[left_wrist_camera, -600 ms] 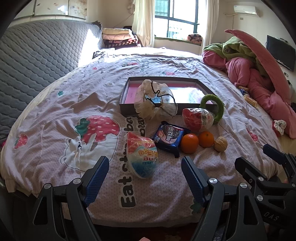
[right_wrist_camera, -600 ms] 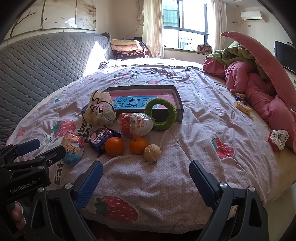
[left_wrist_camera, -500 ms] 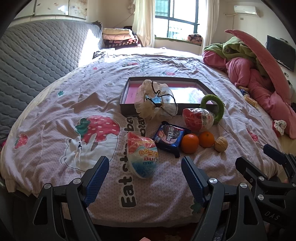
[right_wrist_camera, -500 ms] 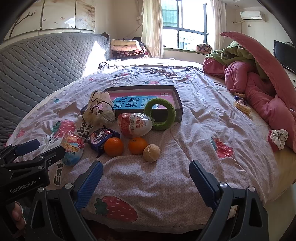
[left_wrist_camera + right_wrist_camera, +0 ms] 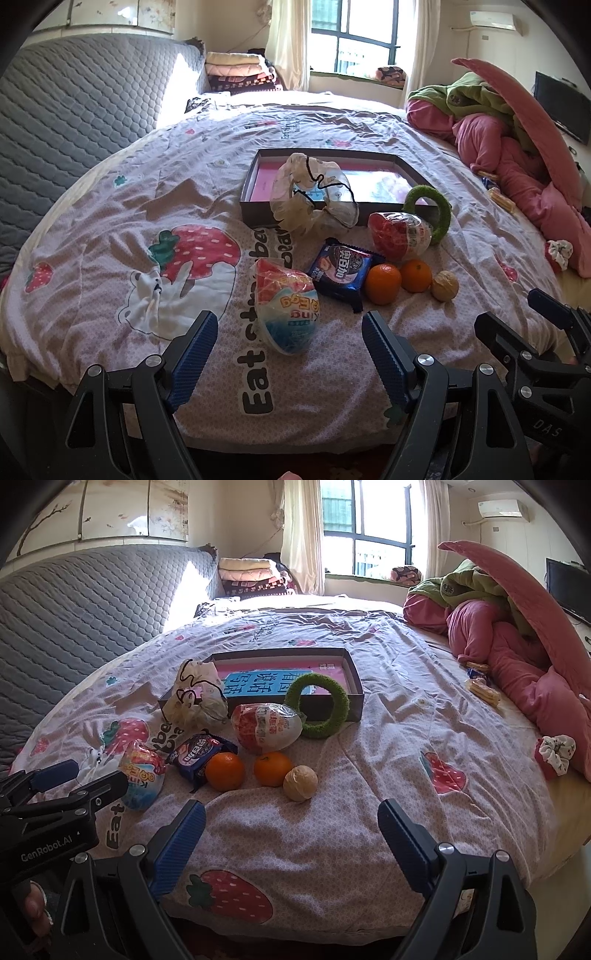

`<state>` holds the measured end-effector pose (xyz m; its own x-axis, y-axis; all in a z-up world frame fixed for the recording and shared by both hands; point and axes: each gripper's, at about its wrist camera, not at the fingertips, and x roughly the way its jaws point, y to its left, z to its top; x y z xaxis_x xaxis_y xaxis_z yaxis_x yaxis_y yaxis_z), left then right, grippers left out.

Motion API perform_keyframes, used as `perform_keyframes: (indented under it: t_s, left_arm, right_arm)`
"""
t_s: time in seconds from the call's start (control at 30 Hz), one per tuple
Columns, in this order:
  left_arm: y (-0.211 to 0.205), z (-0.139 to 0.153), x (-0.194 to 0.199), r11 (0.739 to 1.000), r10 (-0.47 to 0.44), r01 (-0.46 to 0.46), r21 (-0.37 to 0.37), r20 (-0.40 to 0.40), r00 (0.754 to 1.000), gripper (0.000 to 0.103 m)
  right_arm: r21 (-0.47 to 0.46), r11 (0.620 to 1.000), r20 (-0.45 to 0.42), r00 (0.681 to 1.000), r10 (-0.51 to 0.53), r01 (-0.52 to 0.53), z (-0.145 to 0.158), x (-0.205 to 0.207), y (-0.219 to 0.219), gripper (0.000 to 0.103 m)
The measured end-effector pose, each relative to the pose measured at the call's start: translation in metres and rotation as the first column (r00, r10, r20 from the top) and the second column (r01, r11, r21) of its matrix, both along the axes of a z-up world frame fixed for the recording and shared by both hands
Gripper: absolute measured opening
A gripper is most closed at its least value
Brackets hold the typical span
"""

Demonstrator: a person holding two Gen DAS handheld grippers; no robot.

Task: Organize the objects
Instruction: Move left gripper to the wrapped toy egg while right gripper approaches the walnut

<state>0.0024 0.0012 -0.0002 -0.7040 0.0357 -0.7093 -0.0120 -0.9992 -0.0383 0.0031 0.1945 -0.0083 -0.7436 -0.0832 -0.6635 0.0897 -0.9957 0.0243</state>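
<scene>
A bed (image 5: 110, 206) covered by a strawberry-print quilt is used as the work surface. Near its middle a shallow dark box (image 5: 352, 681) has been laid flat with its open side up, apparently as the place where the loose things are to be gathered; only printed sheets are seen inside. A crumpled plastic bag (image 5: 314, 203) is leaned against the box's near wall, and a green ring (image 5: 317, 705) is propped on its edge there too. In front, within easy reach of the bed's near edge, two wrapped toy eggs are laid: a blue one (image 5: 288, 310) and a red one (image 5: 266, 725). A biscuit packet (image 5: 341, 271), two oranges (image 5: 225, 771) and a walnut (image 5: 300, 783) are lined up beside them. The left tongs (image 5: 288, 354) and right tongs (image 5: 291, 849) are held wide open and empty, tilted down toward the row, nothing gripped yet.
</scene>
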Motion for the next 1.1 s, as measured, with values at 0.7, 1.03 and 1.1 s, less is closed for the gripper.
perform_keyframes:
  t_s: [0.7, 1.03, 1.1]
  left_arm:
    - [-0.004, -0.025, -0.026, 1.0, 0.026, -0.026, 0.006, 0.064, 0.998, 0.081]
    - [-0.012, -0.036, -0.039, 0.999, 0.05, -0.051, 0.012, 0.076, 0.996, 0.081]
    - [-0.014, -0.039, -0.044, 0.998, 0.05, -0.052, 0.021, 0.087, 0.995, 0.081]
  right_arm:
    - [-0.015, 1.0, 0.059, 0.998, -0.015, 0.016, -0.024, -0.02, 0.008, 0.094]
    - [-0.029, 0.999, 0.09, 0.996, -0.025, 0.028, -0.035, -0.038, 0.015, 0.094]
    - [-0.028, 0.999, 0.094, 0.995, -0.031, 0.034, -0.035, -0.044, 0.017, 0.094]
